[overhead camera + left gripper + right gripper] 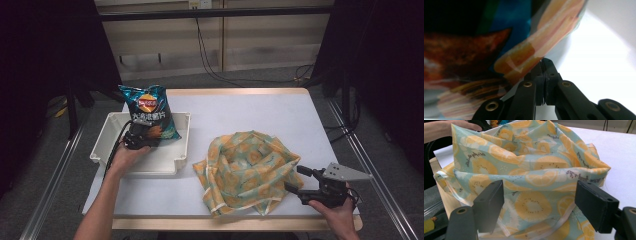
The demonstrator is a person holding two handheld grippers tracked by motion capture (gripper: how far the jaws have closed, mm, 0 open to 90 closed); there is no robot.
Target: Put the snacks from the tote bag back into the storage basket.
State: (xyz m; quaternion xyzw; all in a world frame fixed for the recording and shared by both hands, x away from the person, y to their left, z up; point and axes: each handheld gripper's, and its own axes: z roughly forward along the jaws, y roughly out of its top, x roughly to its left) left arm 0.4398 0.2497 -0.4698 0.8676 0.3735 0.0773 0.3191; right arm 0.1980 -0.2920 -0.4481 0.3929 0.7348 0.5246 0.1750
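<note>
Table (300, 120): white top. Cloth bag (247, 170), lemon print: crumpled just right of the tray. Tray (182, 145), white: on the table's left. Chip bag (150, 116): upright over the tray, its lower edge apparently pinched in my closed left gripper (136, 140). My right gripper (295, 179): jaws wide, holding nothing, beside the cloth bag.

The chip bag (474, 50) is blurring into smears of colour just above the left gripper (543, 75), its print unreadable and its top running off the frame. The patterned bag (531, 182), lying beyond the right gripper (539, 202), is hiding whatever sits inside its folds.
</note>
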